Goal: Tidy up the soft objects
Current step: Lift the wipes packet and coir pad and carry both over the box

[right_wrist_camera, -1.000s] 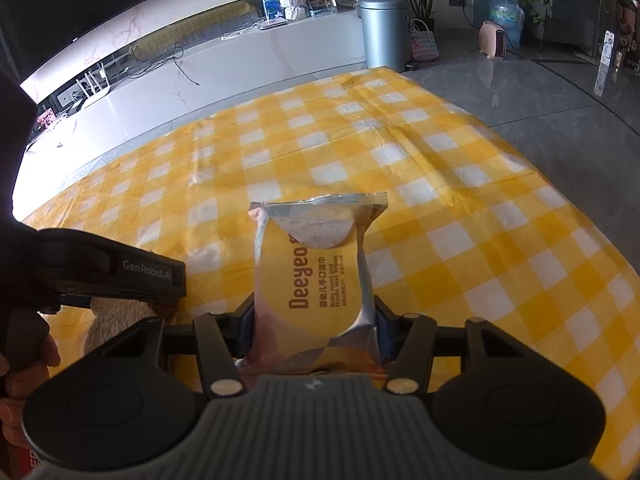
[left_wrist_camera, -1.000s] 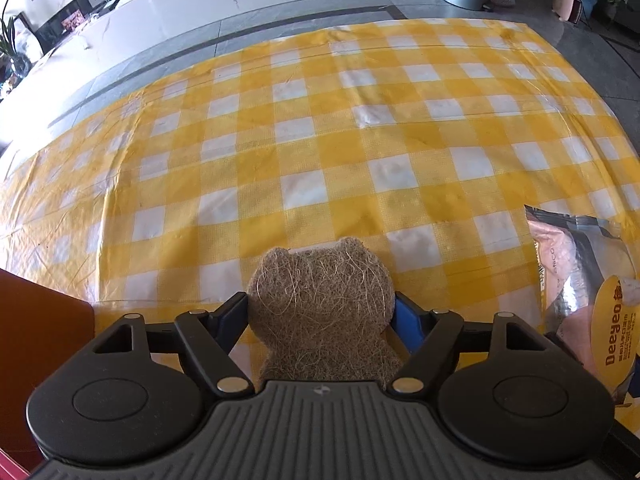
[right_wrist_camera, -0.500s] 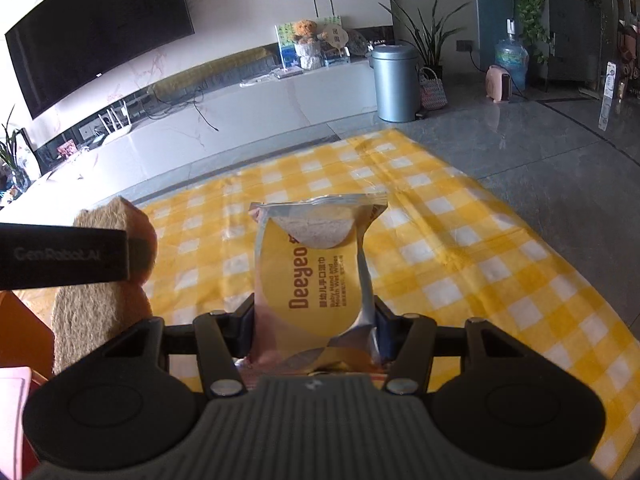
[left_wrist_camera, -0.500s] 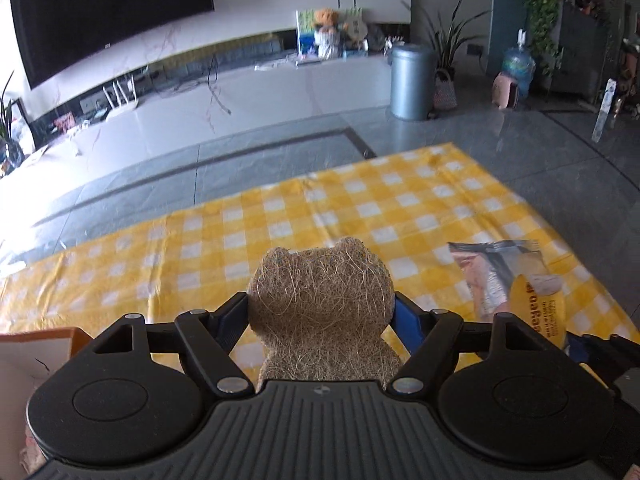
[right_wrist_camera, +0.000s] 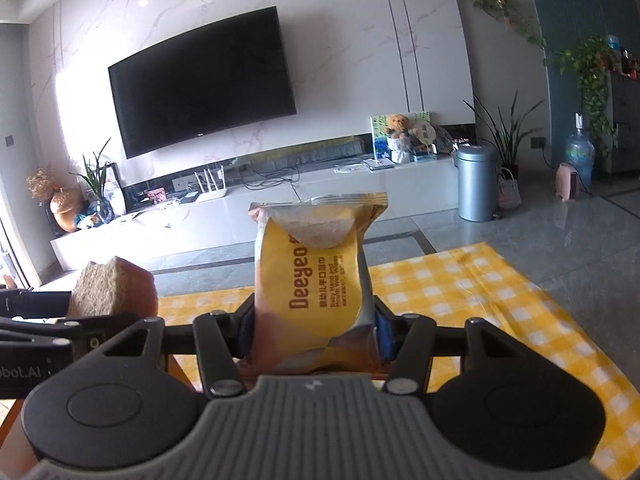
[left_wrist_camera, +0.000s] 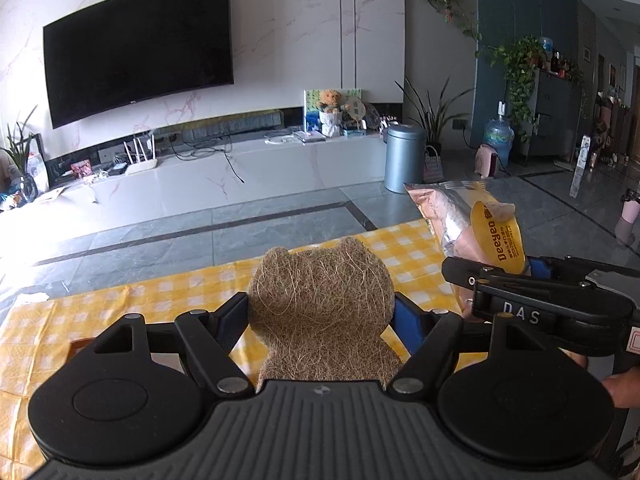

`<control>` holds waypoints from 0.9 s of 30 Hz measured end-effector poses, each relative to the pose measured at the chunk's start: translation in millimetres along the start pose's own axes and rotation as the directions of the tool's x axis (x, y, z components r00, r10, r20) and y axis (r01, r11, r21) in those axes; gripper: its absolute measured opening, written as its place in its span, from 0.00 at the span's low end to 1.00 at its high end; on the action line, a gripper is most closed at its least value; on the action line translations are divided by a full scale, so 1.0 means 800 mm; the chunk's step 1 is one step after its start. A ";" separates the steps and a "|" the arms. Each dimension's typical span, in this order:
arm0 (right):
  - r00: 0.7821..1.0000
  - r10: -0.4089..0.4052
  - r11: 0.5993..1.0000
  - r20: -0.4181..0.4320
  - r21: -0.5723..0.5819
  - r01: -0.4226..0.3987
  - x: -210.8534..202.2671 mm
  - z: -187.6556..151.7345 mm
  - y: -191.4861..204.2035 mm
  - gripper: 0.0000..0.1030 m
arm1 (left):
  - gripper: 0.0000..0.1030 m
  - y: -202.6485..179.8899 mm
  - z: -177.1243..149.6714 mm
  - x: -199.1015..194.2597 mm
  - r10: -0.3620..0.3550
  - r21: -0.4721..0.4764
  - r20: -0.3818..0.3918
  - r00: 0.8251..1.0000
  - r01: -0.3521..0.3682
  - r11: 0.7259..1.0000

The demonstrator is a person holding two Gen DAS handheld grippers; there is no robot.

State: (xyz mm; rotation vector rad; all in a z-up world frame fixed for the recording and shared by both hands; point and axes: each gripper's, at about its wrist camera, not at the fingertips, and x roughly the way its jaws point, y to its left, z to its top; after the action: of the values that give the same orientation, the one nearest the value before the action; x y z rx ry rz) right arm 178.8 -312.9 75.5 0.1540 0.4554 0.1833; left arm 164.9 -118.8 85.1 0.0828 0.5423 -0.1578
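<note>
sponge (left_wrist_camera: pixel 320 304), wipes pack (right_wrist_camera: pixel 316 276) (both clamped, aloft)

scrubber (left_wrist_camera: pixel 320 300) left of wipes pack (left_wrist_camera: pixel 476 228)

black tv (right_wrist_camera: pixel 202 80) on marble wall, grey bin (right_wrist_camera: pixel 475 182), yellow checked cloth (right_wrist_camera: pixel 460 284)

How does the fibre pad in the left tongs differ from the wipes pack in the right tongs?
The fibre pad is matte brown, coarse and bear-shaped; the wipes pack is a glossy, printed yellow pouch. The pad is broader than the slimmer, taller pack. Both stand upright, clamped at the sides, in the left tongs and right tongs, above the checked cloth.
</note>
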 end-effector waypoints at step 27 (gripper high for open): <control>0.904 0.363 0.903 -0.228 -0.154 -0.401 0.014 -0.043 0.193 0.54 | 0.84 0.233 -0.105 -0.098 0.174 -0.405 0.101 0.980 -0.119 0.907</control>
State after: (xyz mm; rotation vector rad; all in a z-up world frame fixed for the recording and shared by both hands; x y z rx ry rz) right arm 151.4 -156.6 69.6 0.0283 0.5966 0.6359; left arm 88.4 84.6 61.2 -0.2825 0.4216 0.0963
